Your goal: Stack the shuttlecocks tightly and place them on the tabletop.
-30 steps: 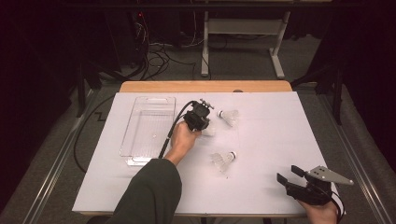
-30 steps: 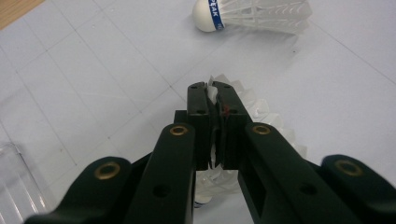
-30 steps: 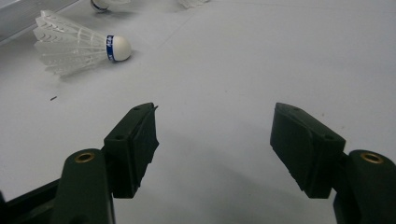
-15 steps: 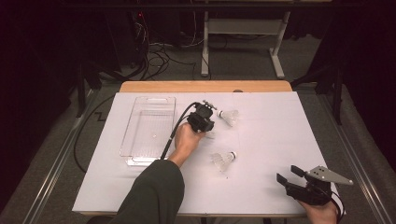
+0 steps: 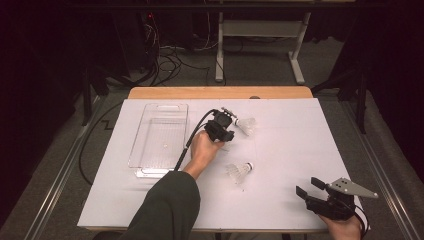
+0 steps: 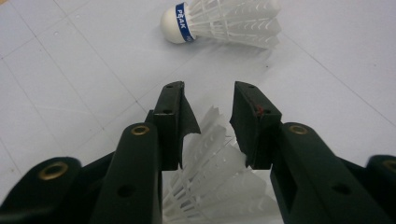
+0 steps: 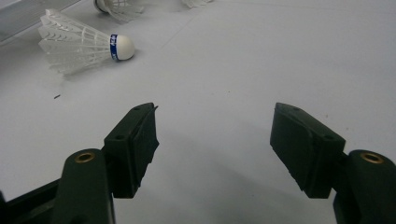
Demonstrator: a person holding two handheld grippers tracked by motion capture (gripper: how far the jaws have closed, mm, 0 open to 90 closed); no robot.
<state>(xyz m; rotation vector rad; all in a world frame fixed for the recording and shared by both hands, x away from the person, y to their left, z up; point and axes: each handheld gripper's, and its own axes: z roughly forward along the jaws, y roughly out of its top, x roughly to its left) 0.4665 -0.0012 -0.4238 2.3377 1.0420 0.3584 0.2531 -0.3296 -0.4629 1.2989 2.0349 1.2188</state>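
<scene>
Three white shuttlecocks lie on the white table cover. My left gripper (image 5: 223,131) is at mid-table, and its jaws stand narrowed around the feather skirt of one shuttlecock (image 6: 212,179). A second shuttlecock (image 6: 219,21) with a blue band lies just beyond the jaw tips; it sits right of the gripper in the high view (image 5: 246,125). The third shuttlecock (image 5: 239,171) rests nearer the front, also seen from the right gripper view (image 7: 84,46). My right gripper (image 5: 311,189) rests at the front right corner, wide open, with bare cover between its jaws (image 7: 212,140).
A clear plastic tray (image 5: 150,155) lies to the left of the left gripper, with its long side running front to back. The left gripper's cable (image 5: 192,140) trails along the tray's right edge. The table's wooden far edge (image 5: 220,92) shows behind the cover.
My left gripper has shifted a little to the right, closer to the banded shuttlecock. The right gripper has stayed put.
</scene>
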